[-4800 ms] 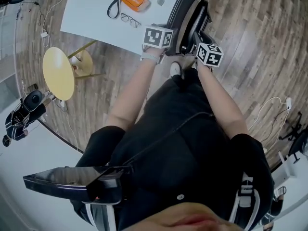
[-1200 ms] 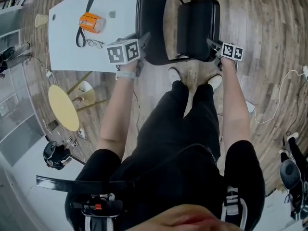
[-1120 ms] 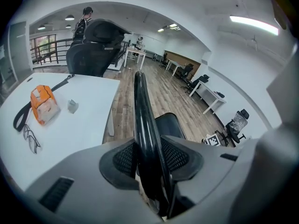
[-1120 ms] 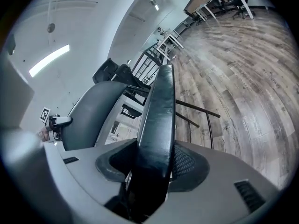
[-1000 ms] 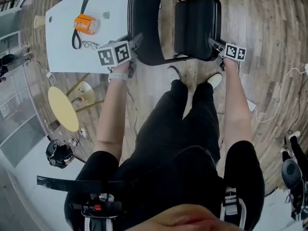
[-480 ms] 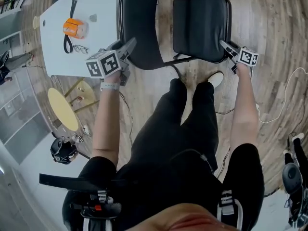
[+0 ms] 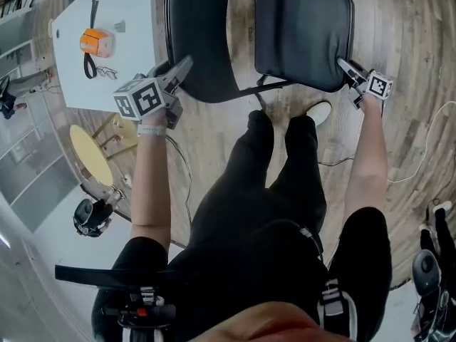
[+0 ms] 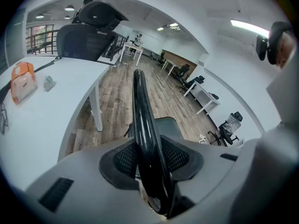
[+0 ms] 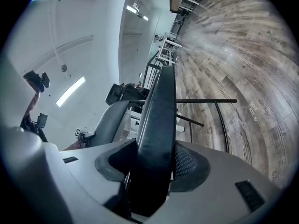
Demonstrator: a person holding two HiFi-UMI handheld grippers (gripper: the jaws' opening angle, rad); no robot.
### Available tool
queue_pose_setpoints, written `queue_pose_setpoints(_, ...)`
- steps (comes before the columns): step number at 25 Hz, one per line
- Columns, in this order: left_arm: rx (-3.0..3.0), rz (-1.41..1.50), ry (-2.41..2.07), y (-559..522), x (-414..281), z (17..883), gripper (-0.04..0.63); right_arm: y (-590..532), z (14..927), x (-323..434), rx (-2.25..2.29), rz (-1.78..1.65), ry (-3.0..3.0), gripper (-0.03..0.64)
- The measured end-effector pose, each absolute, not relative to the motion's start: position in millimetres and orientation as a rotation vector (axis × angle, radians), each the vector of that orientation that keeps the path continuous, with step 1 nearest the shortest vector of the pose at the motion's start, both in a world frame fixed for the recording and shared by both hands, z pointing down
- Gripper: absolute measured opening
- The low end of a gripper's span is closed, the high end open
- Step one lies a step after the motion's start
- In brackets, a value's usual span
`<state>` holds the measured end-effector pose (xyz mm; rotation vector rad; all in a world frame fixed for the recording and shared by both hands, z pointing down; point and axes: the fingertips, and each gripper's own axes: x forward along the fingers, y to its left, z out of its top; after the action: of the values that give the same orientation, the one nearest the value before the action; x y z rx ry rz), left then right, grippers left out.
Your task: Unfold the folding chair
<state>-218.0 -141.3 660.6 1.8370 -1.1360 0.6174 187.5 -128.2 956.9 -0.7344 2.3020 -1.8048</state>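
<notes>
A black folding chair stands in front of the person, its backrest (image 7: 194, 34) at the left and its padded seat (image 7: 303, 30) swung out to the right. My left gripper (image 7: 187, 64) is shut on the backrest's edge; in the left gripper view the black backrest (image 8: 145, 134) runs up between the pads. My right gripper (image 7: 343, 65) is shut on the seat's near right corner; in the right gripper view the thick seat edge (image 9: 159, 125) fills the gap between the jaws. Thin black frame tubes (image 9: 205, 101) show beyond it.
A white table (image 7: 128, 55) stands left of the chair with an orange pouch (image 7: 96, 41) and glasses (image 7: 107, 72) on it. A yellow round stool (image 7: 89, 155) is at the left. The person's legs and shoes (image 7: 319, 112) are close behind the chair. A white cable (image 7: 417, 155) lies at the right.
The seat has swung further away from the backrest, to the right and down, with my right gripper on it. My left gripper with the backrest has shifted left.
</notes>
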Motion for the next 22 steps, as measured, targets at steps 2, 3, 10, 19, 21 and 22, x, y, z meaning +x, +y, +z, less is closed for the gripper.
queue_pose_setpoints(2, 1.833, 0.620, -1.130, -142, -213, 667, 0.130, -126, 968, 198, -0.713, -1.819, 2.277, 0.198)
queue_pose_setpoints(3, 1.830, 0.621, -1.127, -142, -209, 670, 0.130, -125, 973, 204, -0.702, -1.825, 2.269, 0.198)
queue_pose_setpoints(10, 1.811, 0.613, -1.107, -138, -201, 690, 0.130, -122, 1006, 228, -0.611, -1.881, 2.214, 0.199)
queue_pose_setpoints(19, 1.792, 0.608, -1.101, -139, -179, 705, 0.130, -118, 1044, 262, -0.599, -1.907, 2.176, 0.209)
queue_pose_setpoints(21, 1.787, 0.600, -1.097, -136, -176, 710, 0.130, -115, 1052, 267, -0.594, -1.914, 2.171, 0.210)
queue_pose_setpoints(22, 1.790, 0.595, -1.094, -135, -174, 712, 0.130, -115, 1057, 271, -0.598, -1.919, 2.168, 0.212)
